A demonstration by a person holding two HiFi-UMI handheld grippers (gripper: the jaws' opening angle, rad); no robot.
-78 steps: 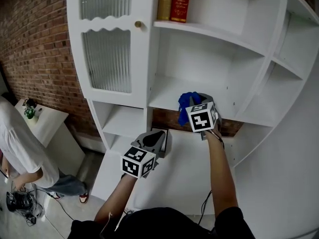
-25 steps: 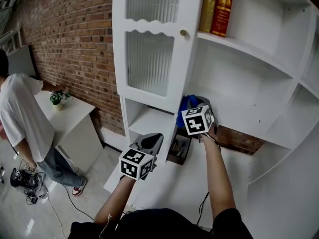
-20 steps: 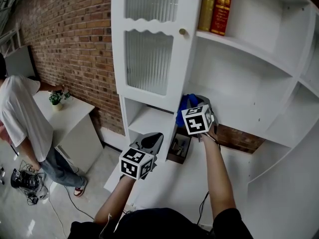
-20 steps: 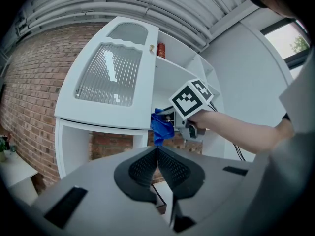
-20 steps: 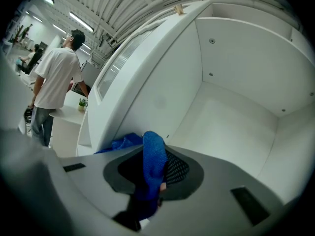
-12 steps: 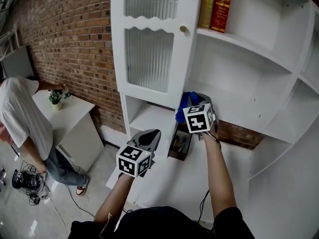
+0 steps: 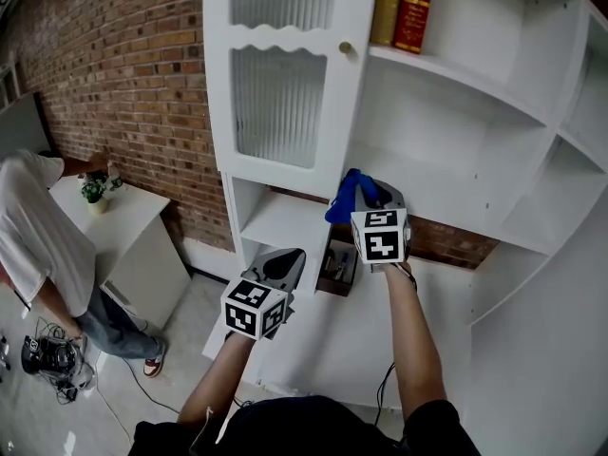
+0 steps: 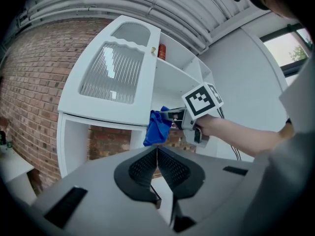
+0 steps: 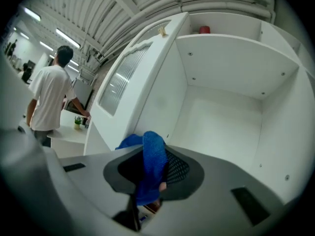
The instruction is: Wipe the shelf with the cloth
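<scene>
While the right claw (image 9: 153, 178) is read in its own view, its two jaws are seen pinching a crumpled blue cloth (image 9: 150, 163), which bunches up between them. The left claw (image 8: 157, 162) is pressed together with nothing in it and is held low, well apart from the work. Beyond the right claw lies the white middle shelf board (image 7: 432, 180) of the curved shelf unit. The cloth is held at the front left corner of this board, just beside the upright panel. It seems to be lifted off the board, though contact cannot be settled.

For a good wipe, the cloth should probably be lowered until a broad fold lies flat on the board. It should then be drawn in long overlapping passes towards the back wall and the corners. Light pressure is advised, so that the fabric is not pulled out of the jaws.

Only in the left gripper view is the cloth shown from the side, hanging below the right claw. The bare inside of the compartment is best seen in the right gripper view. The whole layout is given by the head view: red and gold books (image 7: 399, 8) above, a ribbed glass door (image 7: 280, 93), and a person in a white shirt (image 7: 38, 231) at a white worktop (image 7: 123, 221).
</scene>
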